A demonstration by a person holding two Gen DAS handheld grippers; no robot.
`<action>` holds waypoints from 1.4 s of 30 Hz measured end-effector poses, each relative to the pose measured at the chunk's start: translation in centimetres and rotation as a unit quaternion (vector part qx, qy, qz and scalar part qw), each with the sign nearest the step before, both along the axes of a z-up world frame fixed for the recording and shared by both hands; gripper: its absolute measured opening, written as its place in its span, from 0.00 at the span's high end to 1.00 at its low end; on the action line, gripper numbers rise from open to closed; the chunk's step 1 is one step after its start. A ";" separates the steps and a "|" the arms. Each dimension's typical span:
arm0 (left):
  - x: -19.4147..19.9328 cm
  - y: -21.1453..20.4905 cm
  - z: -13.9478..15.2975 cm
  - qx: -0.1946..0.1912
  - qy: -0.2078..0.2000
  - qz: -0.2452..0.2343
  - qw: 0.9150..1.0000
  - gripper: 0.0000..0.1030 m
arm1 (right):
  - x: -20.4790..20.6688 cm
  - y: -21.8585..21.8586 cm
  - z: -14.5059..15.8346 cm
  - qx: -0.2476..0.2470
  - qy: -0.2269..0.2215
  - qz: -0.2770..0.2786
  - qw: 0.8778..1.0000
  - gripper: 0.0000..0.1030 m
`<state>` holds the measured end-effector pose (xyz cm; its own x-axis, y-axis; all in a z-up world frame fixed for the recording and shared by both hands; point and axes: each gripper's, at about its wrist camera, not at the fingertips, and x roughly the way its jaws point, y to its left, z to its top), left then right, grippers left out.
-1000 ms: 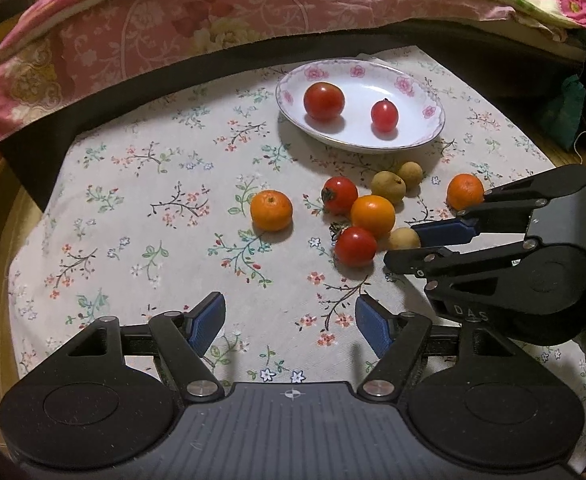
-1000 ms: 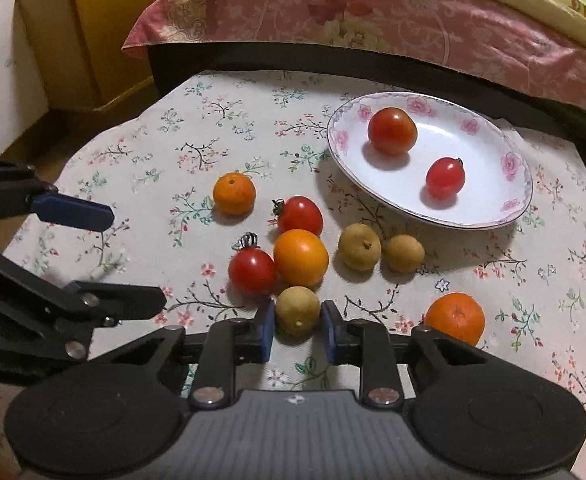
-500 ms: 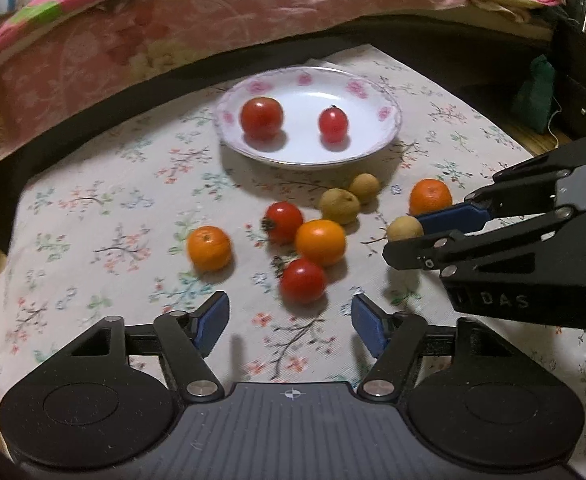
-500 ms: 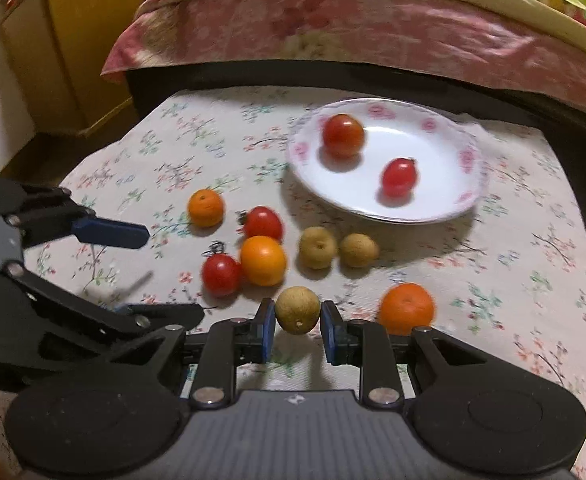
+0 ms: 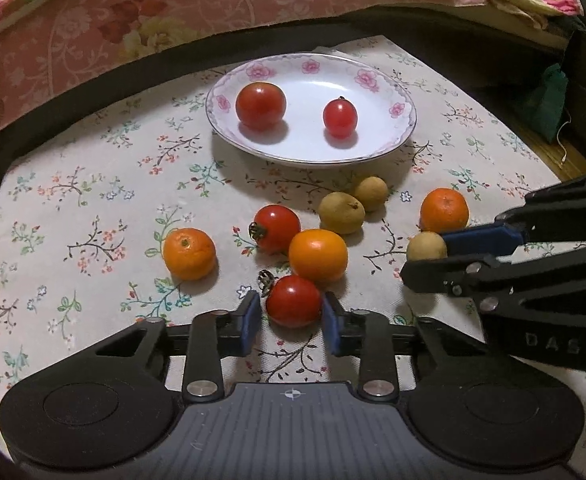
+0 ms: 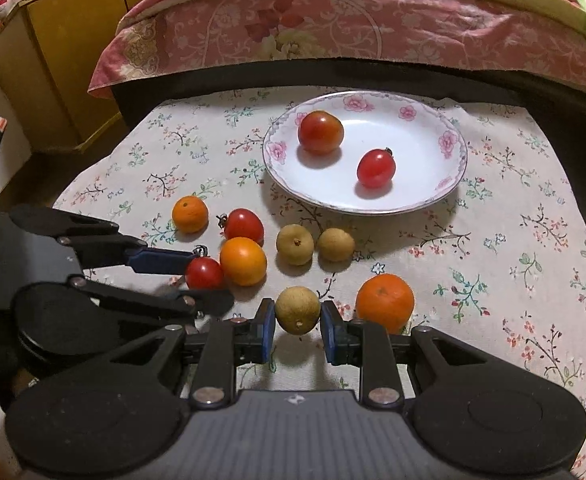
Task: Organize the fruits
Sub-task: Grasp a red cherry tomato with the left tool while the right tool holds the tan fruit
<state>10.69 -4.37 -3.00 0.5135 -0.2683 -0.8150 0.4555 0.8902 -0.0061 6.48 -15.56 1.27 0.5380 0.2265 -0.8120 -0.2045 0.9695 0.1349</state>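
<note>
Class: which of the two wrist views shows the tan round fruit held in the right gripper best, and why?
The right wrist view: the tan fruit sits centred between the right gripper's blue pads, its whole outline and stem dimple visible. In the left wrist view the same fruit appears small at the right, partly covered by that gripper's fingers.

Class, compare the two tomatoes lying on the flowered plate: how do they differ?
The left tomato is larger and rounder; the right tomato is smaller and more oval. The left one looks duller, the right one brighter red. Both rest loose on the plate, apart from each other.
</note>
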 end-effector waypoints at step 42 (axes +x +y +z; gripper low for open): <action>-2.9 1.7 -0.1 0.049 -0.025 -0.036 0.998 0.39 | -1.5 2.4 -1.7 -0.028 0.003 0.072 0.997 0.70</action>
<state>7.75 -2.67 -3.13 0.5358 -0.2263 -0.8134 0.5154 0.8507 0.1028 4.99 -13.13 -0.40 0.4976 0.2558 -0.8288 -0.3423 0.9359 0.0833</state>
